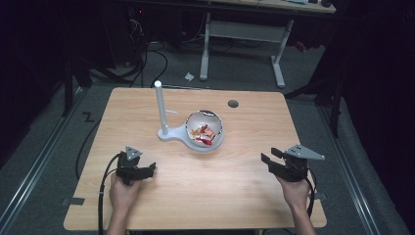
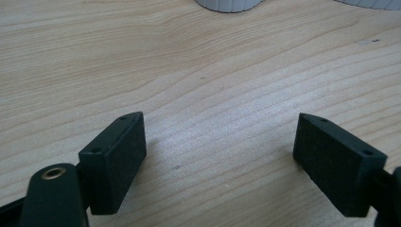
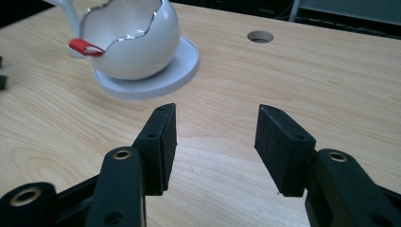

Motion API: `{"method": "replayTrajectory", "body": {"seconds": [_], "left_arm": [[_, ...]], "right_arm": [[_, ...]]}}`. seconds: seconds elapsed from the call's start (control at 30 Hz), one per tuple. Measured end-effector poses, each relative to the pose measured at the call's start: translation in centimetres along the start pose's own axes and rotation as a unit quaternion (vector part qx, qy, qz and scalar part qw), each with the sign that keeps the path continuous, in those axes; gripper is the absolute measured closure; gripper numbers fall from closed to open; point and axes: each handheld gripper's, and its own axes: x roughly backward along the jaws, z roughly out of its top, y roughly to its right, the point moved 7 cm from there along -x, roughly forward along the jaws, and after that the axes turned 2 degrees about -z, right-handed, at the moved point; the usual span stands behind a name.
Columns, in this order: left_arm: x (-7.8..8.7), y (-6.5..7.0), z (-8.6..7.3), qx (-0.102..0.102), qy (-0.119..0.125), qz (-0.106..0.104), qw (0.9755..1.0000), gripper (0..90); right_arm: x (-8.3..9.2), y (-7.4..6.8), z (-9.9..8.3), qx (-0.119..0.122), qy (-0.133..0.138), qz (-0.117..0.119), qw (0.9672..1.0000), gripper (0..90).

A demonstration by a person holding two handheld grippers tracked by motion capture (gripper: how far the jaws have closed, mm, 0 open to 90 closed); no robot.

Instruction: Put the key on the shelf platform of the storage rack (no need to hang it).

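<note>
A white egg-shaped bowl (image 1: 205,128) with a jagged rim sits on a white round base (image 1: 193,142) in the middle of the wooden table (image 1: 244,181); several red and orange wrapped pieces (image 1: 204,134) lie inside it. A white upright post (image 1: 160,107) rises from the base's left end. My left gripper (image 1: 147,170) rests low at the table's front left, jaws wide open on bare wood (image 2: 220,137). My right gripper (image 1: 268,157) is at the front right, open with nothing between its pads (image 3: 215,137), and points toward the bowl (image 3: 137,42), where a red wrapper (image 3: 85,46) pokes over the rim.
A round cable hole (image 1: 233,104) is in the tabletop behind the bowl, also ahead of the right gripper (image 3: 260,36). A white-legged desk (image 1: 244,34) stands beyond the table, with cables on the floor at the left. Metal floor rails run along both sides.
</note>
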Motion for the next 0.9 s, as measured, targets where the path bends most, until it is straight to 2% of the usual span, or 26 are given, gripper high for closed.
{"method": "replayTrajectory", "body": {"seconds": [0.2,0.77,0.9], "left_arm": [[0.0,0.0,0.0,0.0,0.0,0.0,1.0,18.4],[0.0,0.0,0.0,0.0,0.0,0.0,1.0,18.4],[0.0,0.0,0.0,0.0,0.0,0.0,1.0,18.4]], "right_arm": [[-1.1,0.1,-0.9,0.004,-0.013,-0.011,0.9998,49.4],[-3.3,1.5,-3.6,-0.024,-0.044,-0.033,0.9982,49.5],[-3.7,1.8,-4.0,-0.024,-0.049,-0.035,0.9979,49.5]]}}
